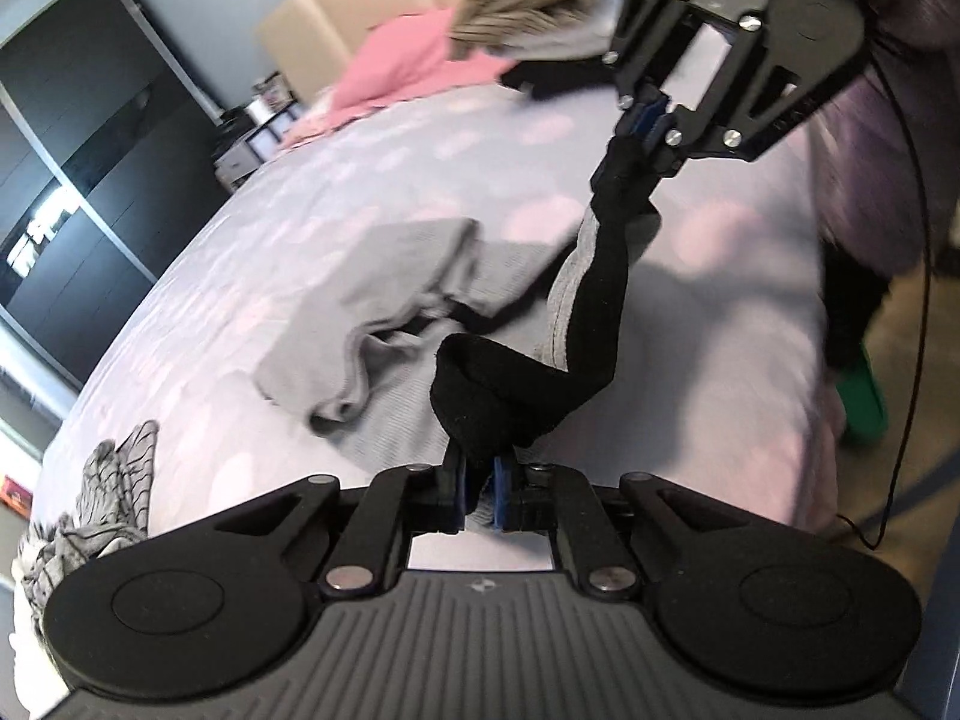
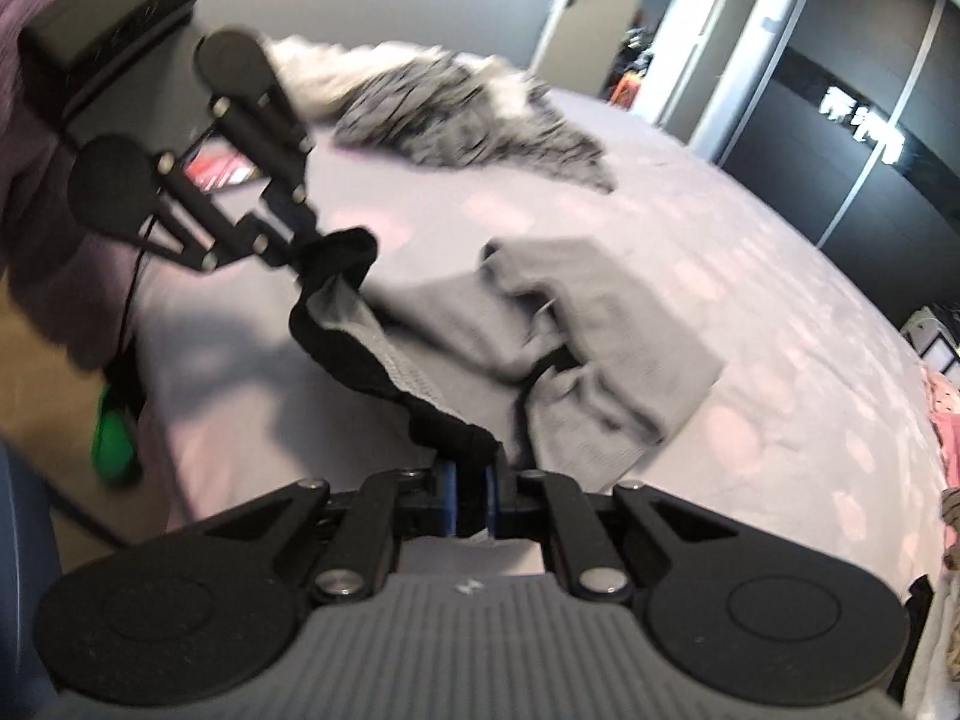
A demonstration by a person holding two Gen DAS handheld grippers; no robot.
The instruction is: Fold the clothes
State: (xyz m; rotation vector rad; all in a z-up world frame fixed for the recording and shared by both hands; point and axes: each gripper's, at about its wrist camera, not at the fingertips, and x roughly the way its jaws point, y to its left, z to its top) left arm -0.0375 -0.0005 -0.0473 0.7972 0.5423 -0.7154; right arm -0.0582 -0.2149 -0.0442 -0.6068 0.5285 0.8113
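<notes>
The left gripper (image 1: 477,495) and the right gripper (image 2: 471,495) have their jaws pinched tight on the black band of the grey garment (image 1: 384,300), which hangs just above the bed (image 1: 300,192). They should lift evenly and keep the band straight. The cloth looks soft, floppy and crumpled.
</notes>
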